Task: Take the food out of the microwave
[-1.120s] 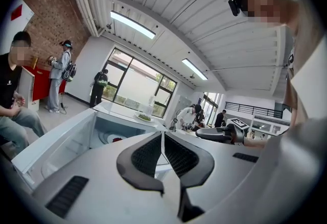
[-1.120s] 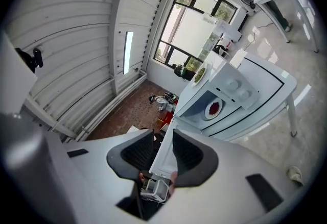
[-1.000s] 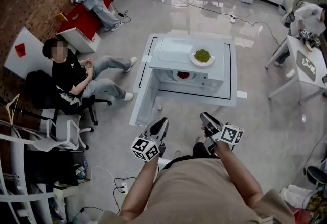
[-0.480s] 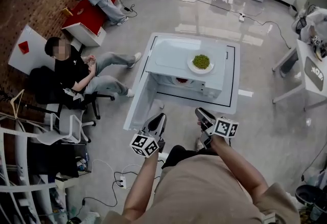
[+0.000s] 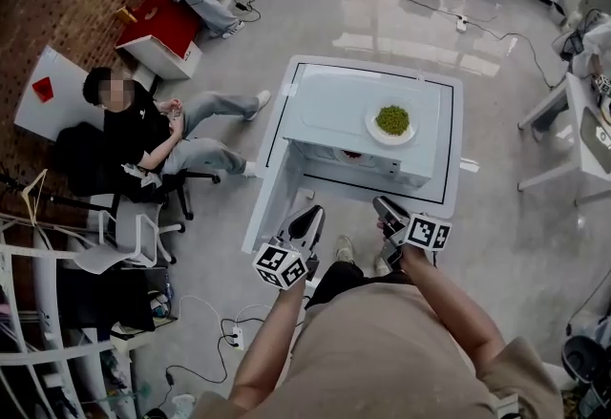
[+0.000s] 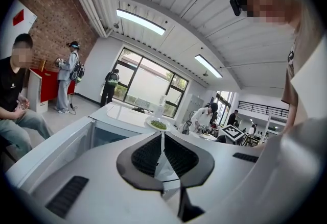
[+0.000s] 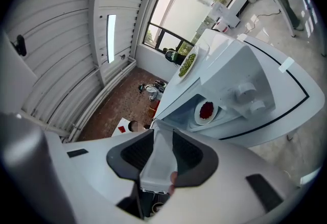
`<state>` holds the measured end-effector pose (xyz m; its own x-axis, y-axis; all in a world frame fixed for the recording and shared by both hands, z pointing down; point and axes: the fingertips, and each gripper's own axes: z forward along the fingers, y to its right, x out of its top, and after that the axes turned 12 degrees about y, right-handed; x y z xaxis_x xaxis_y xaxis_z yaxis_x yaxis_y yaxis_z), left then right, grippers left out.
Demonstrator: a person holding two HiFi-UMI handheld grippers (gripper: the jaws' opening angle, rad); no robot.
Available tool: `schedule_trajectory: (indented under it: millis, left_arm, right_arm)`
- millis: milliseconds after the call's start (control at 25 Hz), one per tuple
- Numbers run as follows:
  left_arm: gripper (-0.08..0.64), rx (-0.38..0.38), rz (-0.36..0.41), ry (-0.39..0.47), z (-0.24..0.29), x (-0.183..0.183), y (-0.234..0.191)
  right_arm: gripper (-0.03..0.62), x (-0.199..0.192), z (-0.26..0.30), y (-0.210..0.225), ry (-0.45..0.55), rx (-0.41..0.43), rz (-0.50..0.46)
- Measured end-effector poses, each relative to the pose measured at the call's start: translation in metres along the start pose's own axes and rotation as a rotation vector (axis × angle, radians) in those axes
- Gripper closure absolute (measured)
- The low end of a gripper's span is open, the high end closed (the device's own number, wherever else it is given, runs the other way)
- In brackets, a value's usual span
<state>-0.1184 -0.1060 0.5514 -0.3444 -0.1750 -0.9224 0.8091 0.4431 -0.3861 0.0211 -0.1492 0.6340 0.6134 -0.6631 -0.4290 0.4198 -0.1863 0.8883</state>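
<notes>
A white microwave (image 5: 368, 116) stands on a white table (image 5: 452, 180), its door (image 7: 168, 96) swung open. Inside sits a plate of red food (image 7: 205, 110), of which only a sliver (image 5: 350, 155) shows in the head view. A plate of green food (image 5: 391, 121) rests on top of the microwave and shows in both gripper views too (image 6: 158, 124) (image 7: 188, 64). My left gripper (image 5: 308, 221) hangs short of the table's near edge, its jaws together and empty. My right gripper (image 5: 389, 213) is level with it, jaws a little apart, holding nothing, pointed at the opening.
A seated person (image 5: 143, 136) is left of the table, with chairs (image 5: 119, 236) and a white rack (image 5: 38, 350) behind. Cables and a power strip (image 5: 234, 339) lie on the floor near my feet. Another white table (image 5: 582, 136) stands at the right.
I have stepped nearer the table, and the microwave sits closer to both grippers. The grippers keep the same pose in front of my body.
</notes>
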Motion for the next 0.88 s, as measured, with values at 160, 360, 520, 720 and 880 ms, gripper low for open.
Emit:
schedule_trajectory:
  millis: [160, 360, 520, 720, 880]
  left_arm:
    - [0.552, -0.043, -0.012, -0.035, 0.014, -0.003, -0.020]
    - [0.552, -0.092, -0.013, -0.083, 0.038, -0.010, -0.038]
    - [0.552, -0.126, -0.023, -0.110, 0.051, -0.013, -0.050]
    - [0.552, -0.156, -0.007, -0.112, 0.068, -0.007, -0.066]
    - [0.552, -0.177, -0.008, -0.123, 0.078, -0.010, -0.071]
  right_arm:
    - [0.489, -0.007, 0.020, 0.005, 0.014, -0.032, 0.016]
    - [0.489, -0.011, 0.044, 0.016, 0.050, -0.064, 0.026]
    - [0.489, -0.017, 0.060, 0.029, 0.075, -0.095, 0.036]
    - [0.489, -0.014, 0.080, 0.044, 0.112, -0.126, 0.036]
    - [0.489, -0.009, 0.093, 0.056, 0.144, -0.152, 0.048]
